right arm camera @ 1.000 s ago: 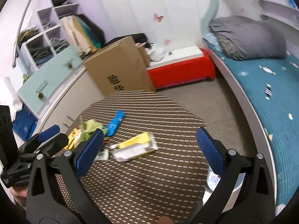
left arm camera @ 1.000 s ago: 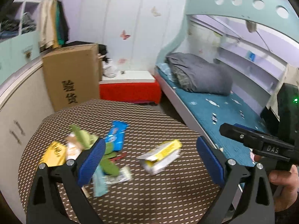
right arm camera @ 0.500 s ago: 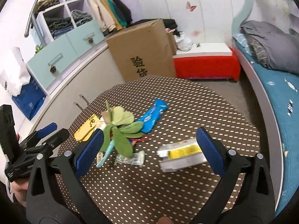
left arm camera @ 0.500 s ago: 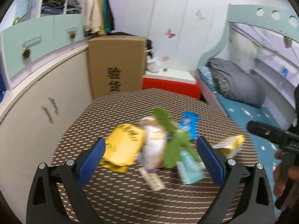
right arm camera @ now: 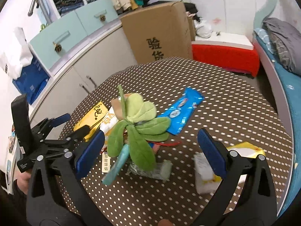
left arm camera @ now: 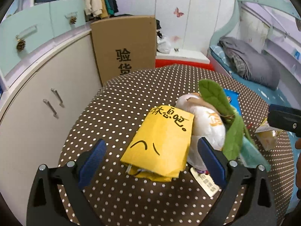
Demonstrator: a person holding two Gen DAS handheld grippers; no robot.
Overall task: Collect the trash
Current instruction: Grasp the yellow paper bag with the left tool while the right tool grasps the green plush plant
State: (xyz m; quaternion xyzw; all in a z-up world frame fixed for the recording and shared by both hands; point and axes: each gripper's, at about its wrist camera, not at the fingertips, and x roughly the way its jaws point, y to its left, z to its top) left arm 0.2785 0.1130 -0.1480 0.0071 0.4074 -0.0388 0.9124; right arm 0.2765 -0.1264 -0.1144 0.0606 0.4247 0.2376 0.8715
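Nothing looks collected yet: all the trash lies in a loose heap on the round dotted tabletop [right arm camera: 235,101], and no bin or bag shows in either view.

The left tool [left arm camera: 151,159] is spread wide and empty, low over the tabletop's near left side, its blue pads flanking the yellow packet [left arm camera: 161,141] without touching it. Judging by that framing, the packet is the first pick. A white pouch [left arm camera: 207,124] lies against the packet's right edge, with a green leafy plush [left arm camera: 225,116] draped over it.

The right tool [right arm camera: 150,150] is also wide open and holding nothing. Ahead of it sit the plush [right arm camera: 139,130], a teal stick [right arm camera: 118,165], a clear crumpled wrapper [right arm camera: 152,169] and a small white tag [right arm camera: 106,163]. The blue wrapper [right arm camera: 180,113] lies beyond, partly under the leaves, and a yellow-white wrapper [right arm camera: 205,169] rests near the right rim.

So every piece remains to be lifted.

Room: the far half of the tabletop is bare, so there is free space to push or slide forward. The heap is crowded on the left, where the two tools are near each other. A cabinet [left arm camera: 47,98] stands close on the left, a cardboard box [left arm camera: 124,47] behind, and the bed [right arm camera: 289,86] just off the right rim.
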